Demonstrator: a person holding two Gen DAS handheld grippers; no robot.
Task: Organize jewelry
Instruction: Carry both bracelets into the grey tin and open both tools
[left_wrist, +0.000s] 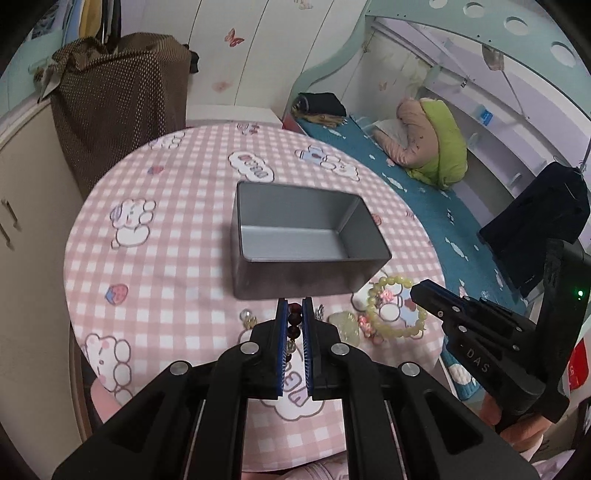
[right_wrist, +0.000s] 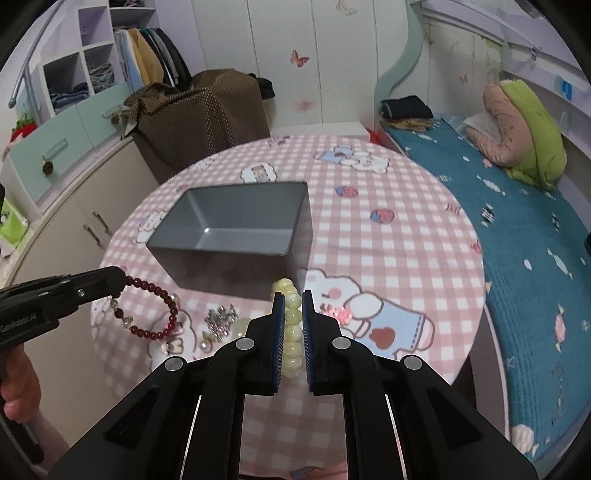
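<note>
In each claw, a bracelet (right_wrist: 291, 325).

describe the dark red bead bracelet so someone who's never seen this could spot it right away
Start at the round table with the pink checked cloth and its grey metal tin. In front of the tin, the left hand-held gripper is shut on the dark red bead bracelet, which dangles as a loop. Its neighbour, the pale yellow-green bracelet, is paler with bigger beads.
</note>
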